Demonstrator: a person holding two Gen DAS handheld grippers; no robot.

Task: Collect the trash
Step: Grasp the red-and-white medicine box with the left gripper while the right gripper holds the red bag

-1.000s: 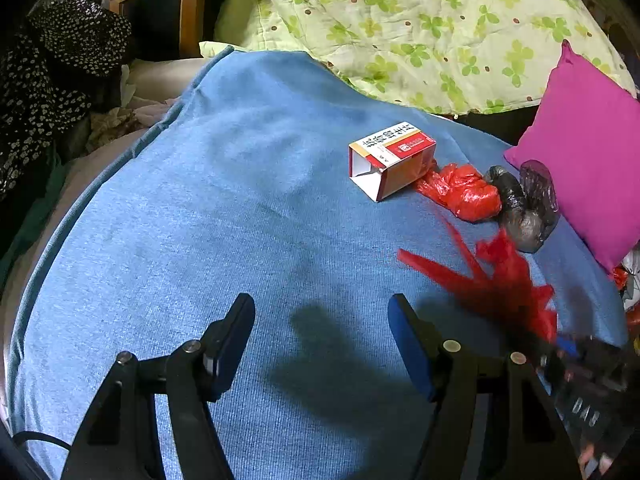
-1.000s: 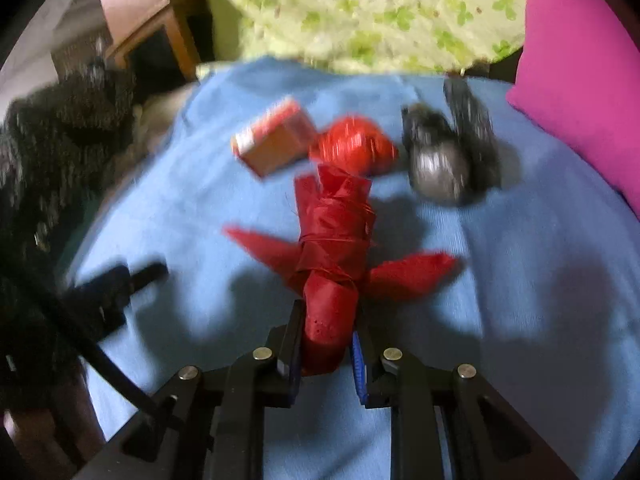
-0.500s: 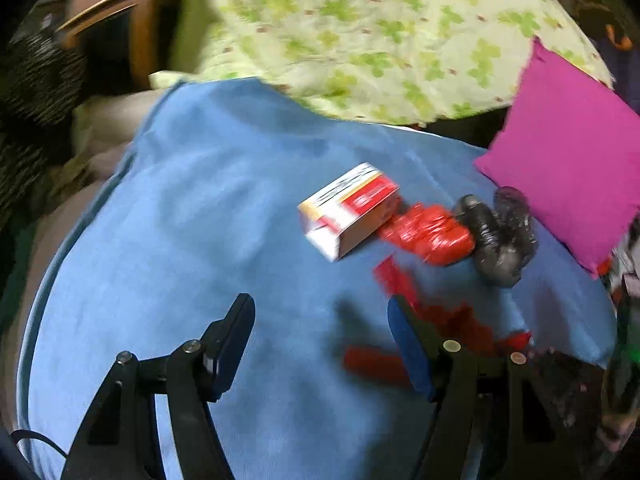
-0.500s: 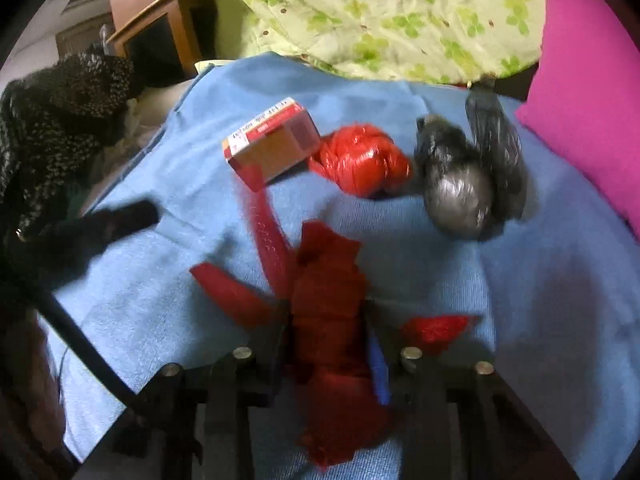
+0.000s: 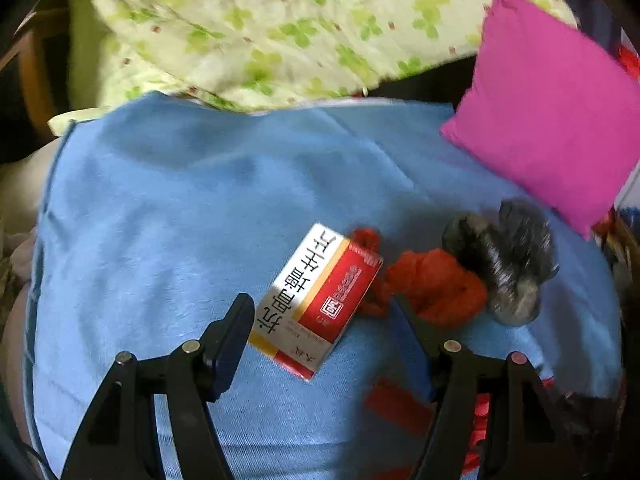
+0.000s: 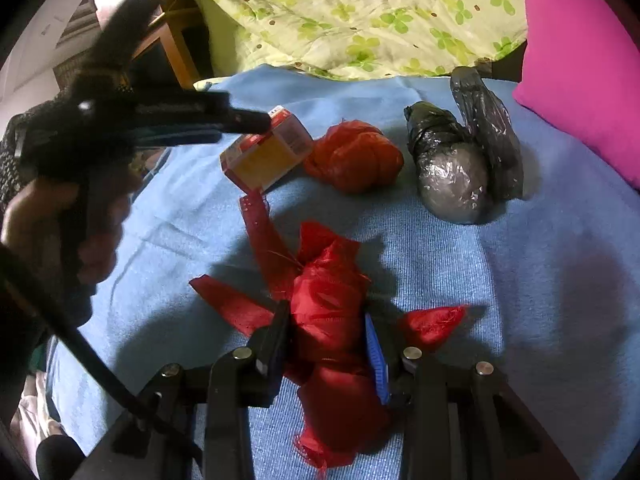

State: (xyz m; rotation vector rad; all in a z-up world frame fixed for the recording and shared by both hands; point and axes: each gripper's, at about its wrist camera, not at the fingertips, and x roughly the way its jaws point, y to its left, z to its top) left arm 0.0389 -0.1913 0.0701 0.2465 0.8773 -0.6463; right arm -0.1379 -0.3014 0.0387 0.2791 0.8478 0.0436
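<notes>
A red mesh bag [image 6: 328,320] is clamped between the jaws of the right gripper [image 6: 326,340], its loose strips spread over the blue blanket [image 6: 500,280]. The left gripper [image 5: 320,324] is held wide apart over the carton [image 5: 316,300] — nothing is gripped, and contact with its pads cannot be told. Just beside the carton a crumpled red bag [image 6: 354,156] is seen, then a black bag [image 6: 464,152] — near a pink cushion [image 6: 580,60].
</notes>
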